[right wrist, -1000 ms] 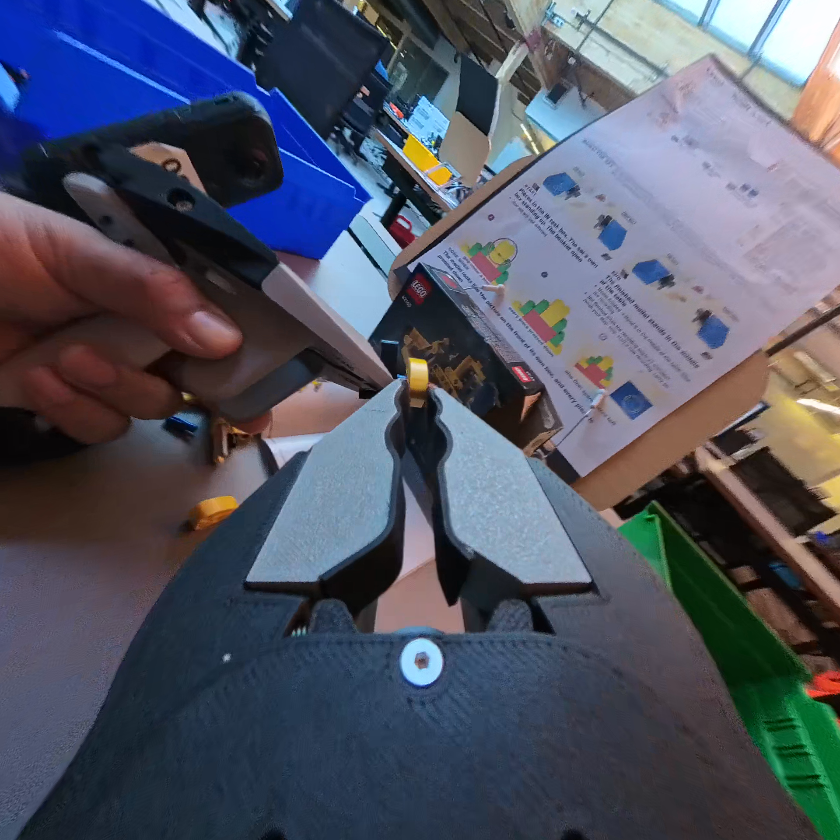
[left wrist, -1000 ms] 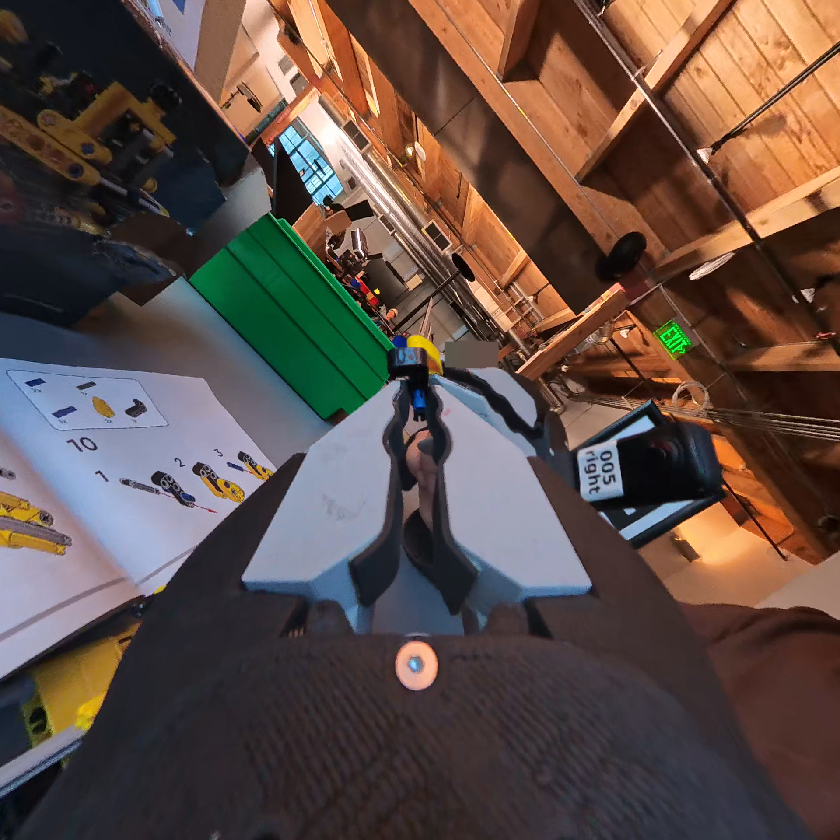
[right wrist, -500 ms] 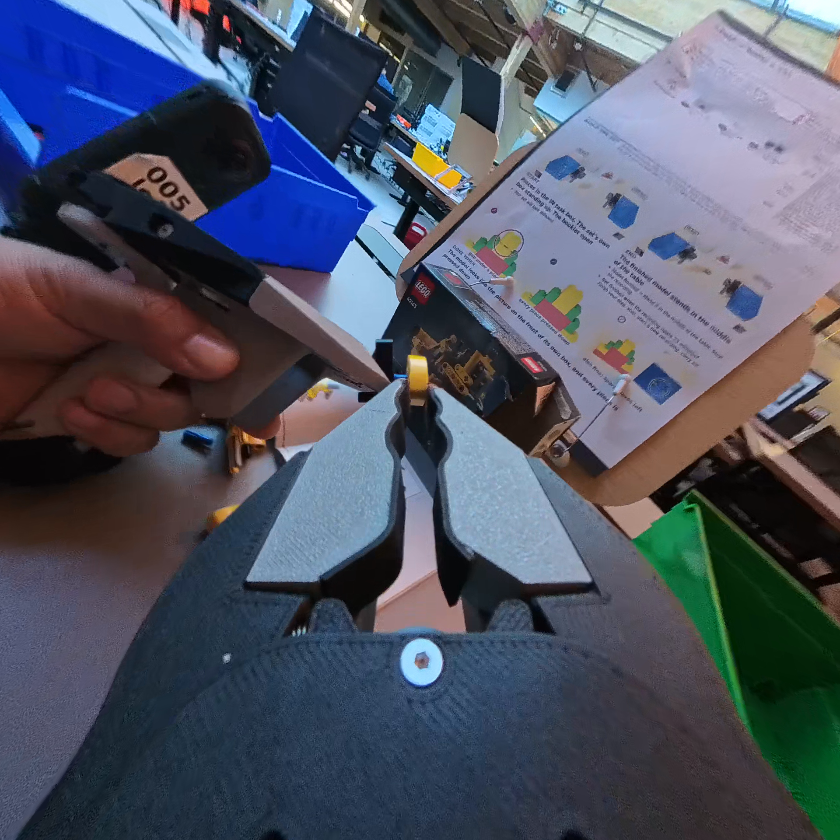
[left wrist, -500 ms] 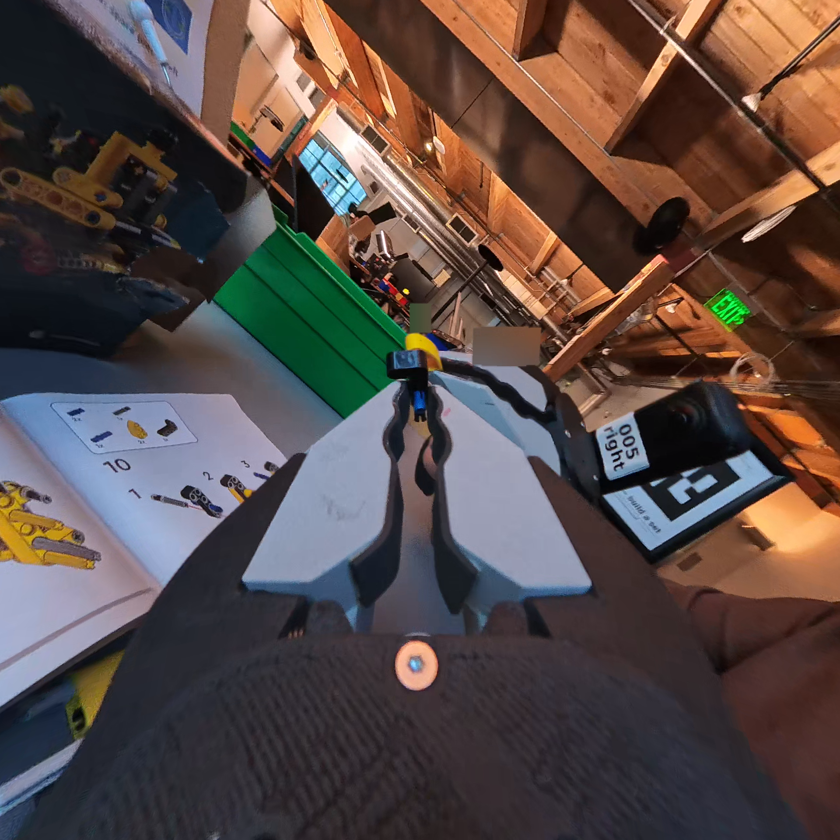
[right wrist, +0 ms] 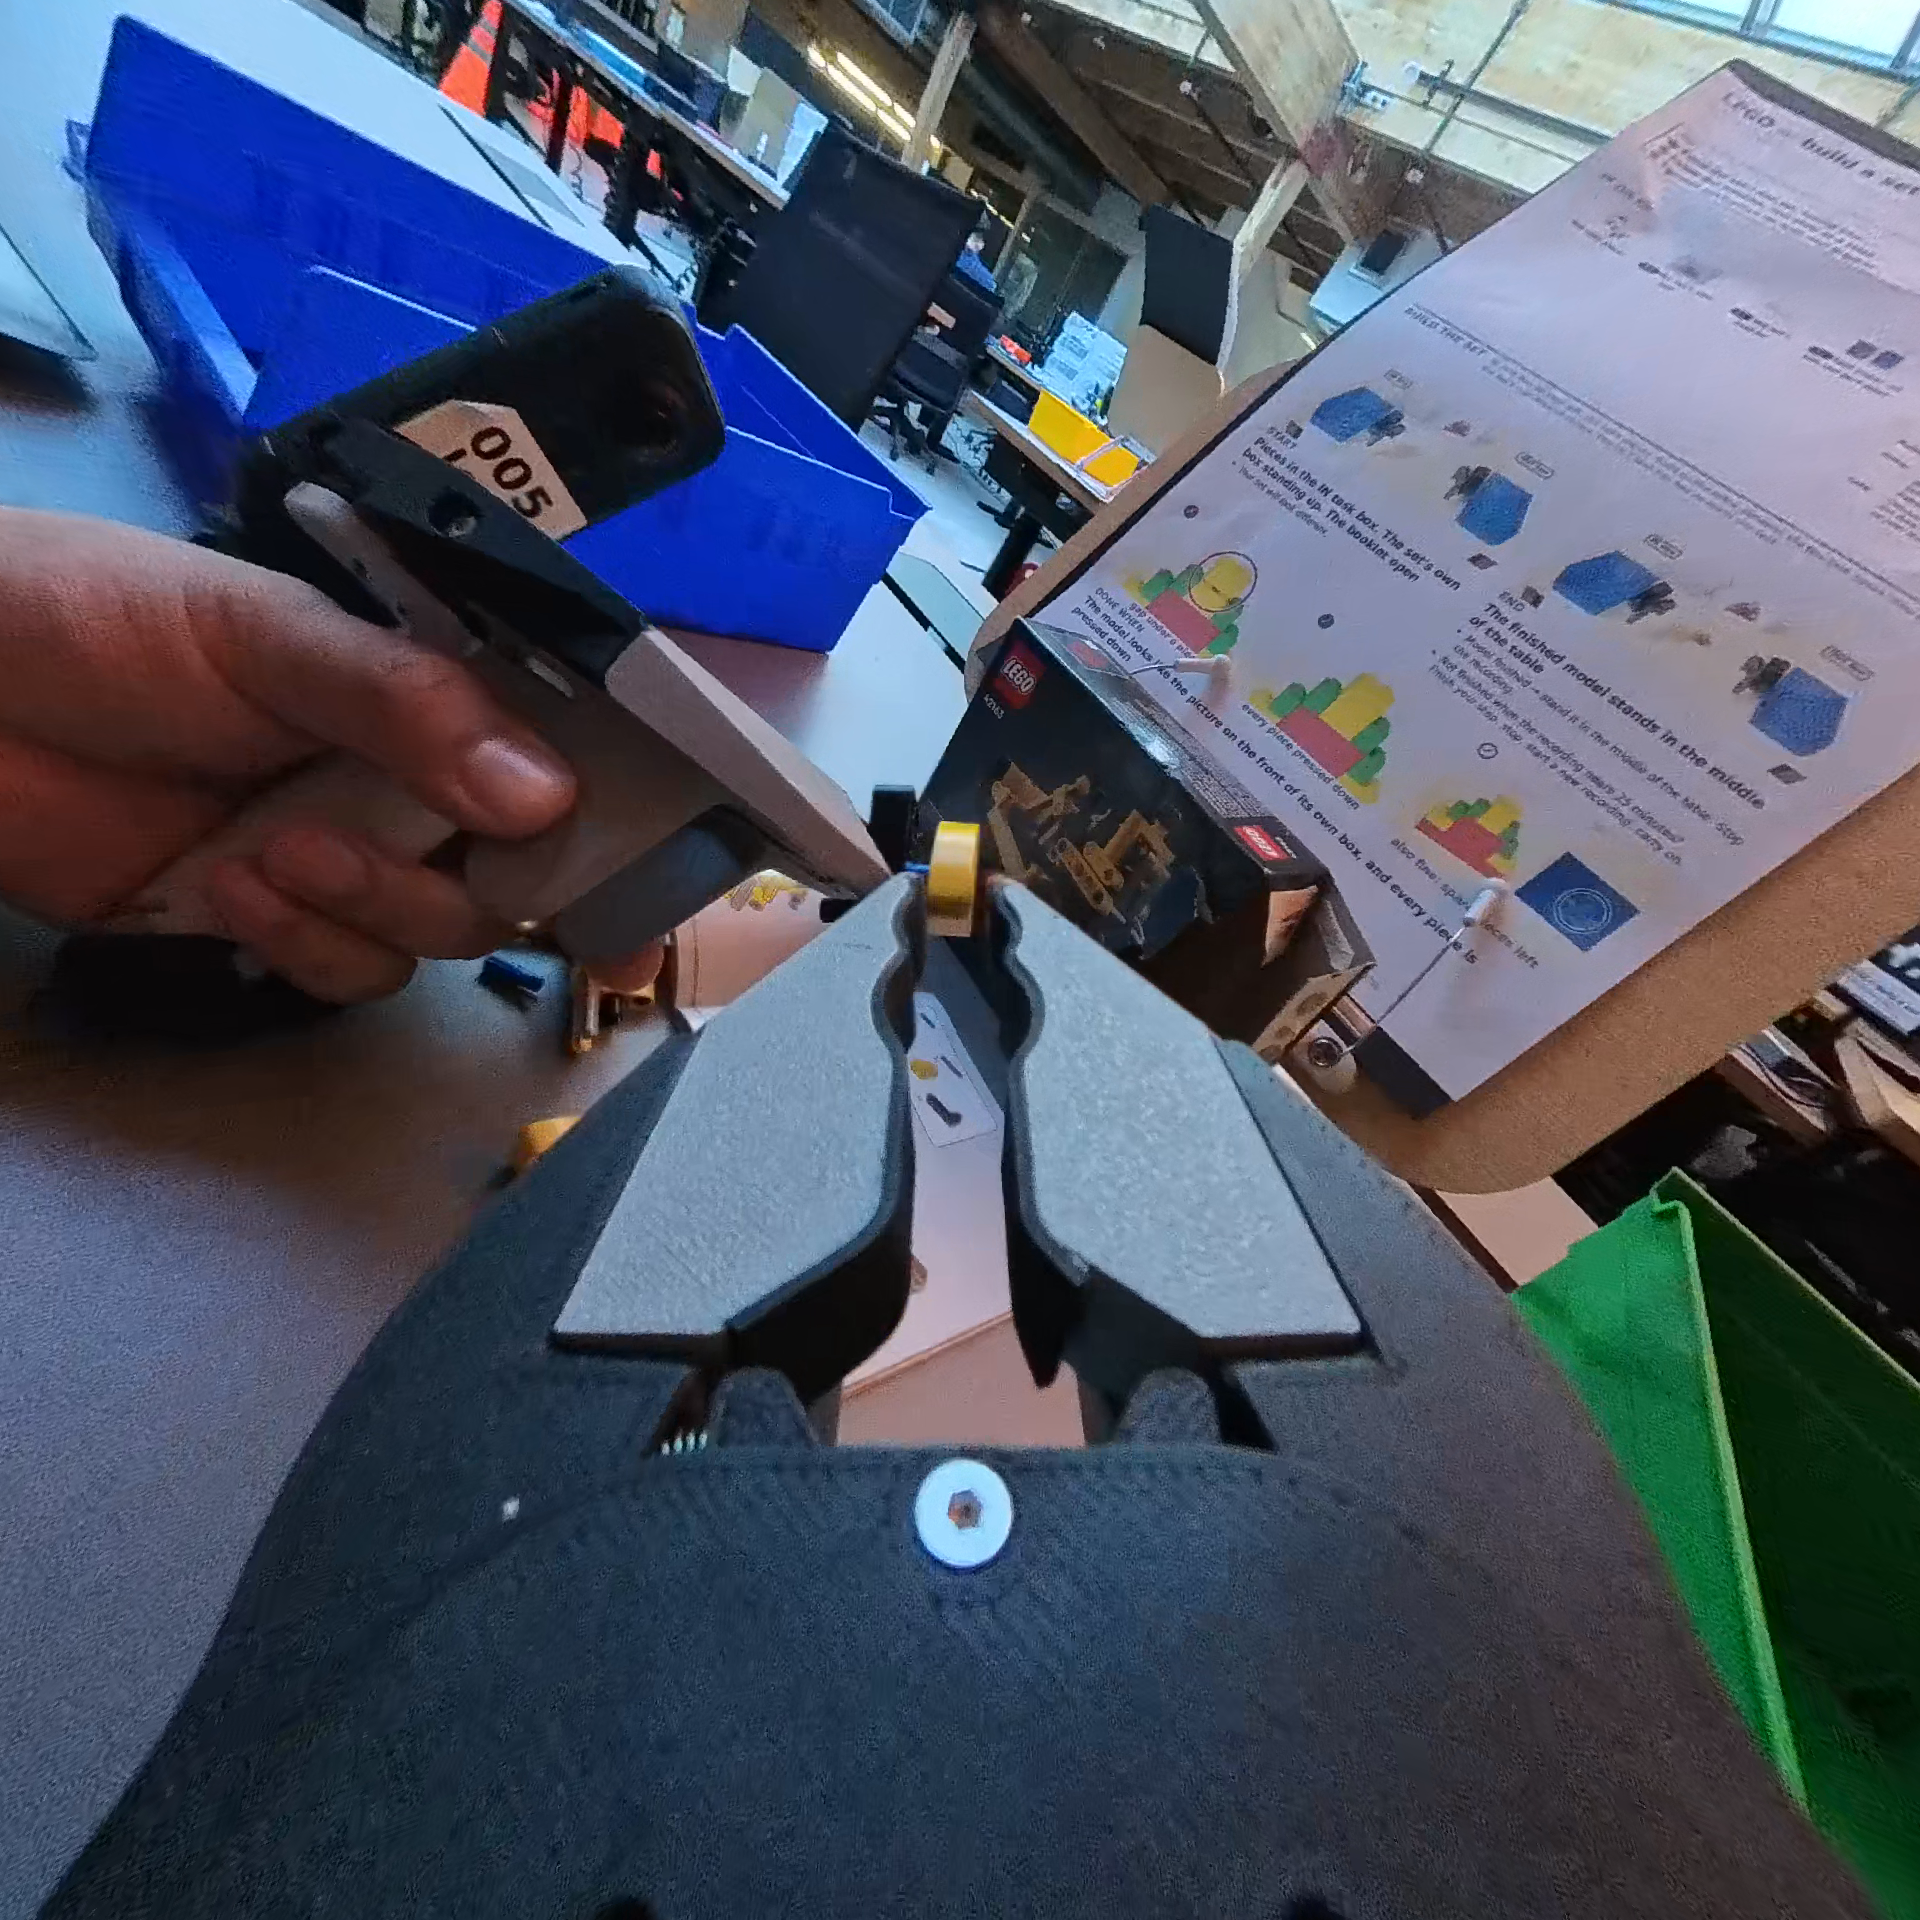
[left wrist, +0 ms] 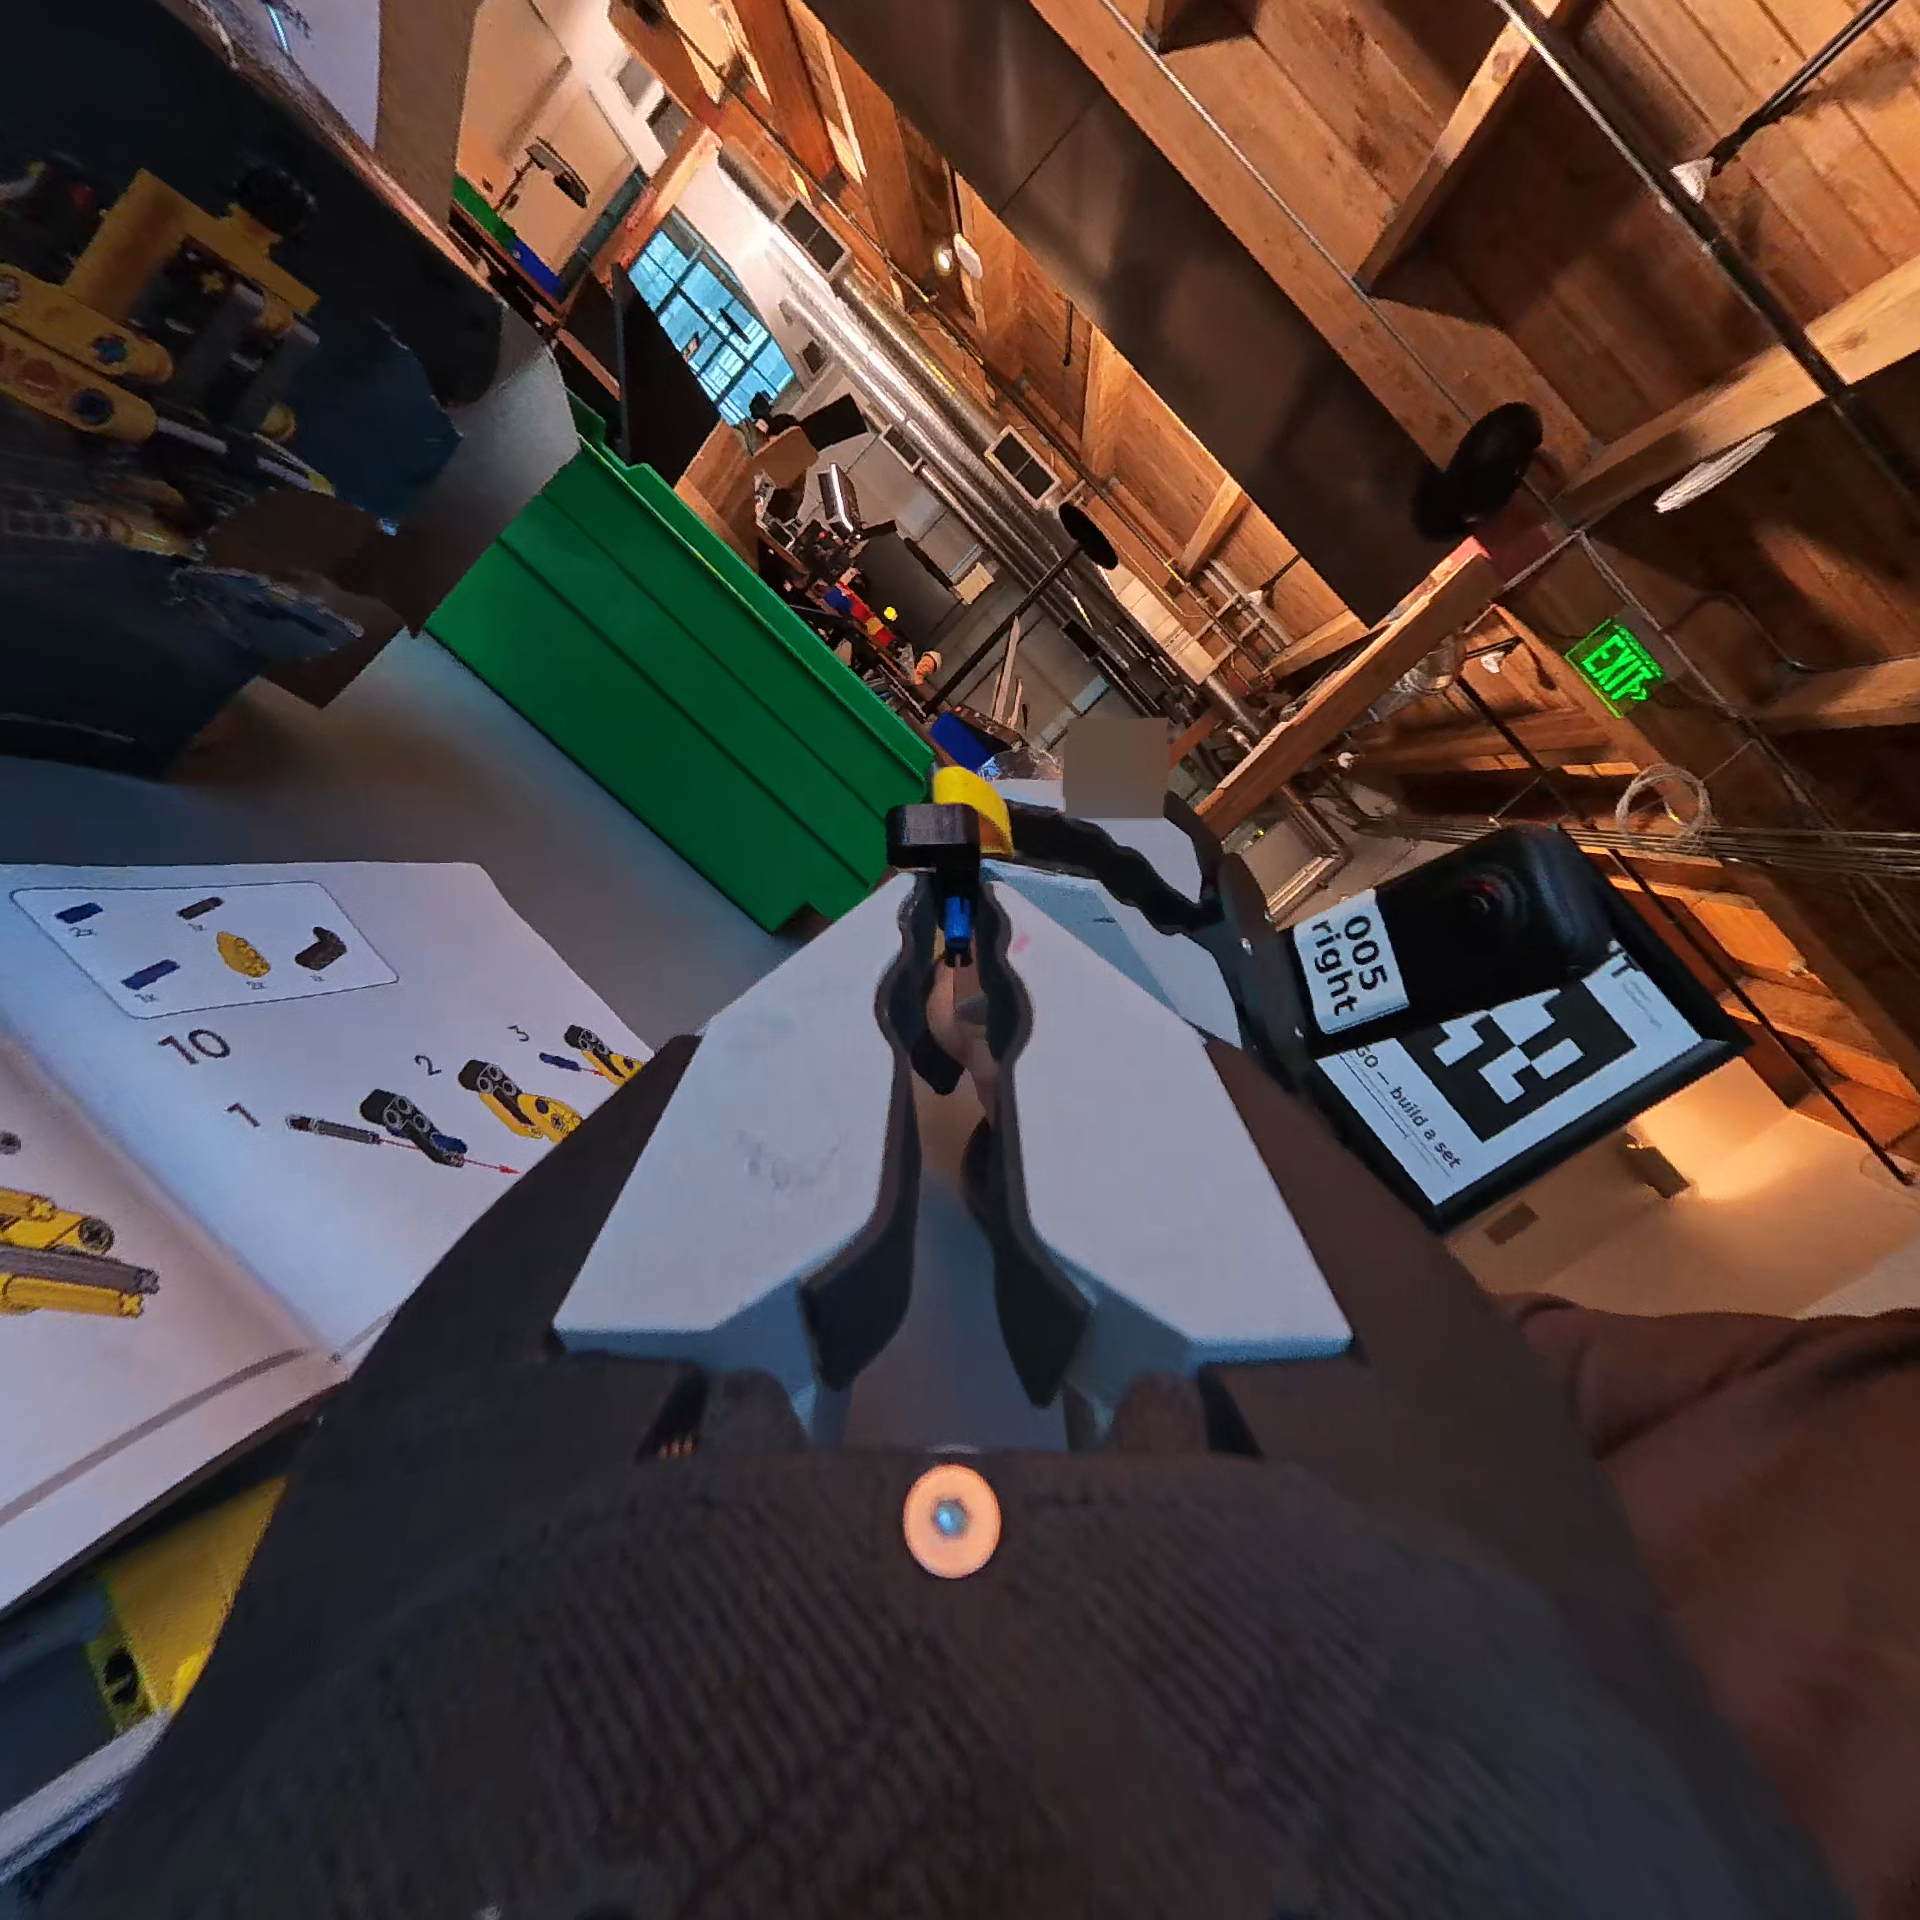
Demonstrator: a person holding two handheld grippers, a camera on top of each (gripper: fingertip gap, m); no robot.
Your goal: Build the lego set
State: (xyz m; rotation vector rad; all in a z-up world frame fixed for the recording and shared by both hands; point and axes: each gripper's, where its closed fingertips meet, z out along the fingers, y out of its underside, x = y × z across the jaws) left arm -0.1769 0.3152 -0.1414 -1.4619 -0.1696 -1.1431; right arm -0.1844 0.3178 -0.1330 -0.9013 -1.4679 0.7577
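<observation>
Over grey table (right wrist: pixel 156 1299), right tool (right wrist: pixel 953 891) parted around yellow piece (right wrist: pixel 951 878).

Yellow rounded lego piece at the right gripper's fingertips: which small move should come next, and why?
Probably draw the right gripper straight back: its jaws stand clear of the yellow rounded lego piece, which seems seated on the small blue pin that the left gripper clamps.
</observation>
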